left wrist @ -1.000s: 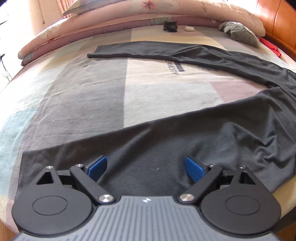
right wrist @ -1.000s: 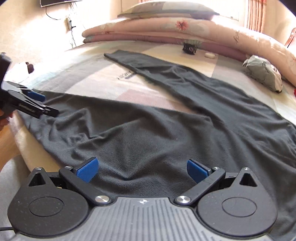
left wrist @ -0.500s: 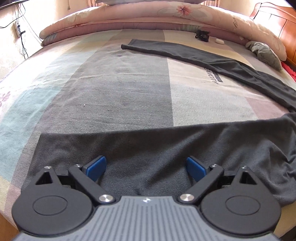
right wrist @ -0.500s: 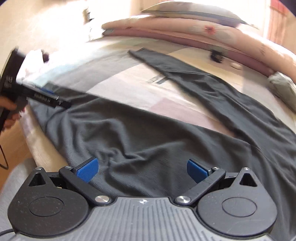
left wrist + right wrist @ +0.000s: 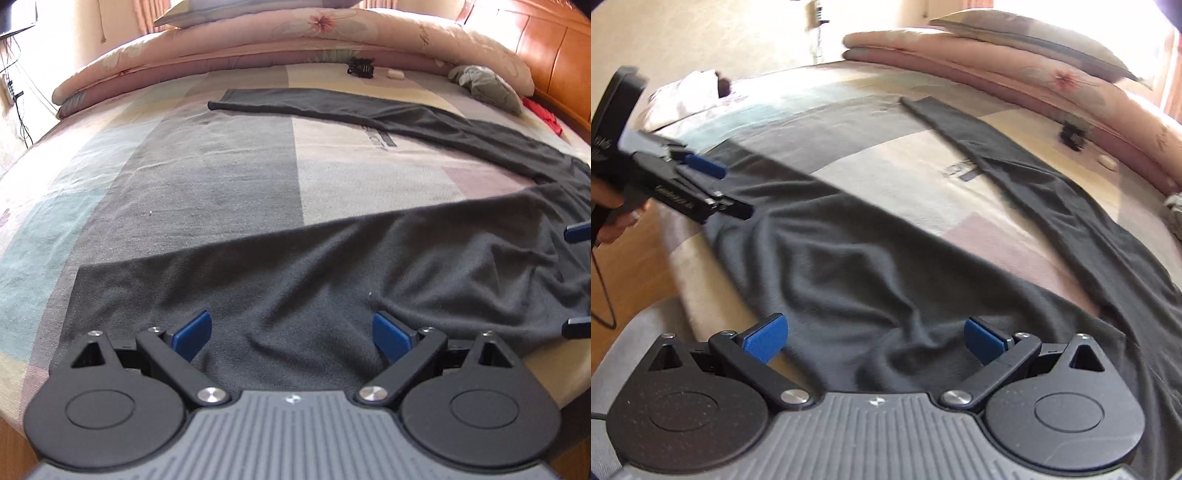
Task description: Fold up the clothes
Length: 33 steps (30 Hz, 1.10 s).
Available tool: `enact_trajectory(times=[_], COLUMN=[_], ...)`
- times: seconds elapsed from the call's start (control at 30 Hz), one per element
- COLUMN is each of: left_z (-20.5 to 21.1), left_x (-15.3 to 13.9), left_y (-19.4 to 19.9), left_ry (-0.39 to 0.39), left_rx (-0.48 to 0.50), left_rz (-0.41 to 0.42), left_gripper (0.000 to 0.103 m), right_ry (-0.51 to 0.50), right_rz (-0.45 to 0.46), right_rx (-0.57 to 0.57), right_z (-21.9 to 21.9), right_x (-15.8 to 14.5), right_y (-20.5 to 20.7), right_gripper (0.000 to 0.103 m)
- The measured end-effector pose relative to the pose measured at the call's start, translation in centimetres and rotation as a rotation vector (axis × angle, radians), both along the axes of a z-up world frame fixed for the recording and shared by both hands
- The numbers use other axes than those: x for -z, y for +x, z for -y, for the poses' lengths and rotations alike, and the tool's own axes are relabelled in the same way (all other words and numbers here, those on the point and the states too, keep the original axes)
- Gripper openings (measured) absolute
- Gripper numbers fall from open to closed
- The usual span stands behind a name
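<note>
Dark grey trousers (image 5: pixel 332 266) lie spread in a V on the patchwork bed cover (image 5: pixel 221 177). The near leg runs along the front edge of the bed, and the far leg (image 5: pixel 332 107) stretches toward the pillows. My left gripper (image 5: pixel 291 332) is open just above the near leg, close to its hem. My right gripper (image 5: pixel 875 338) is open over the same leg (image 5: pixel 886 258), further toward the waist. Its tips (image 5: pixel 578 280) show at the right edge of the left wrist view. In the right wrist view the left gripper (image 5: pixel 737 192) hovers over the hem end, with a person's hand (image 5: pixel 613 221) holding it.
A rolled quilt (image 5: pixel 295 33) with a pillow on it lines the back. In front of it lie a black hair clip (image 5: pixel 361 67), a small white object (image 5: pixel 394 74) and a grey bundled cloth (image 5: pixel 487 86). A wooden headboard (image 5: pixel 535 48) stands right; wooden floor (image 5: pixel 635 273) lies beyond the bed's front edge.
The right gripper has slid left along the near leg, closer to the left gripper. The left wrist view swung toward the hem, then partly back. Both grippers stay open.
</note>
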State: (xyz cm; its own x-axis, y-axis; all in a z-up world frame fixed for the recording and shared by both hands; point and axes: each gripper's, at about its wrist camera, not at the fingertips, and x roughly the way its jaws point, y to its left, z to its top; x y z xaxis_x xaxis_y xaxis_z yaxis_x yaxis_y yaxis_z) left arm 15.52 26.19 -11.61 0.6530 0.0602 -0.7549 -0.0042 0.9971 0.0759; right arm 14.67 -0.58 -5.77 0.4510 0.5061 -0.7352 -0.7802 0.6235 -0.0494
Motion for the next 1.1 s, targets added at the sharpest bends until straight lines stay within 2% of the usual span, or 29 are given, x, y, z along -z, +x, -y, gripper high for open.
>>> enact_trajectory(times=[0.1, 0.23, 0.27, 0.37, 0.5, 0.53, 0.57, 0.73, 0.83, 0.97, 1.03, 1.1], left_z=[-0.6, -1.4, -1.4, -1.0, -0.8, -1.3, -2.1, -5.1, -6.8, -7.9, -8.4, -8.5], left_x=[0.2, 0.2, 0.1, -0.5, -0.1, 0.3, 0.6, -0.3, -0.9, -1.1, -0.2, 0.7], left_y=[-0.1, -0.3, -0.4, -0.9, -1.3, -1.5, -1.8, -2.8, -3.4, -1.1, 0.1, 0.7], left_ry=[-0.017, -0.024, -0.019, -0.008, 0.037, 0.029, -0.012, -0.092, -0.128, -0.164, -0.189, -0.162], left_rx=[-0.025, -0.055, -0.057, -0.051, -0.043, -0.053, -0.063, -0.111, -0.140, -0.152, -0.154, -0.168], left_rz=[0.002, 0.000, 0.001, 0.018, 0.018, 0.004, 0.002, 0.039, 0.061, 0.089, 0.072, 0.049], left_gripper=[0.096, 0.096, 0.096, 0.094, 0.094, 0.096, 0.096, 0.096, 0.094, 0.094, 0.094, 0.094], right_ry=[-0.096, -0.111, -0.077, 0.035, 0.149, 0.159, 0.162, 0.126, 0.162, 0.200, 0.216, 0.174], right_rz=[0.082, 0.104, 0.086, 0.047, -0.084, -0.113, -0.138, -0.159, -0.192, -0.163, -0.151, -0.176], right_rx=[0.080, 0.253, 0.259, 0.155, -0.035, -0.055, -0.071, -0.042, 0.001, 0.000, -0.016, 0.003], right_z=[-1.0, 0.9, 1.6, 2.1, 0.4, -0.2, -1.0, -1.6, -0.2, -0.9, -1.8, -2.0], right_x=[1.3, 1.2, 0.7, -0.9, -1.1, -0.7, -0.3, 1.1, 0.9, 0.0, -0.2, 1.0], right_y=[0.4, 2.6, 2.6, 1.0, -1.1, -1.3, -1.6, -1.9, -1.2, -0.2, 0.3, 1.1], right_gripper=[0.103, 0.103, 0.103, 0.103, 0.103, 0.103, 0.103, 0.103, 0.103, 0.103, 0.103, 0.103])
